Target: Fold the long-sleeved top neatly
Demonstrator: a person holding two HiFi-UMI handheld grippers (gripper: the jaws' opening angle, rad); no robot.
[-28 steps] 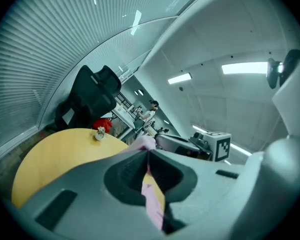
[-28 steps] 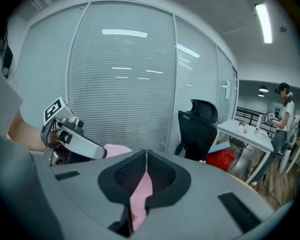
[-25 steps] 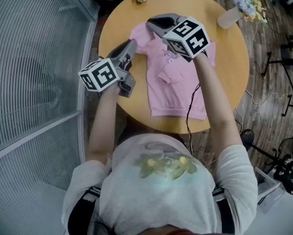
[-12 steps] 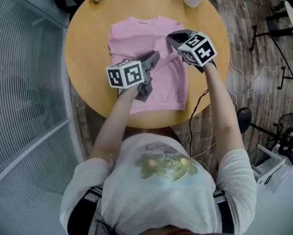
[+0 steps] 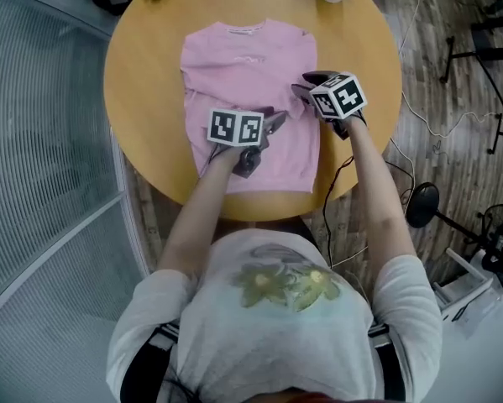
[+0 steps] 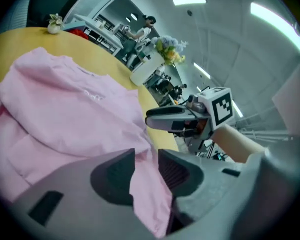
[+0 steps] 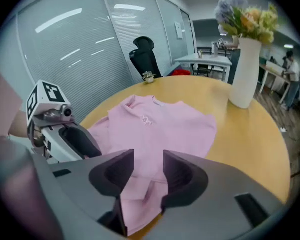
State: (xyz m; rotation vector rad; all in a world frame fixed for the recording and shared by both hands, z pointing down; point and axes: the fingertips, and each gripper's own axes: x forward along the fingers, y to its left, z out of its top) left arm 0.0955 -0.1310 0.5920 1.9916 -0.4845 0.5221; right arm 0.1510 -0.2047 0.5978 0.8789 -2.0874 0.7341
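1. Foreground: the jaws of the left gripper [image 5: 274, 122] and right gripper [image 5: 308, 82] have just been opening and stand apart. Slack pink cloth lies between each pair, unpinched.
2. Beyond: pink long-sleeved fabric top [image 5: 243, 61], flat on the round yellow wooden table [image 5: 142, 82], sleeves turned inward. It looks light, limp and easily creased, so it is probably best pinched at the hem corners.

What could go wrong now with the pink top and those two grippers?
The left gripper and right gripper have just been opening their jaws, with cloth of the pink top between them.
1. Cloth draped in the left gripper might snag and pull the fold open when it lifts.
2. The hem lies near the table edge, so a tug might slide it off.
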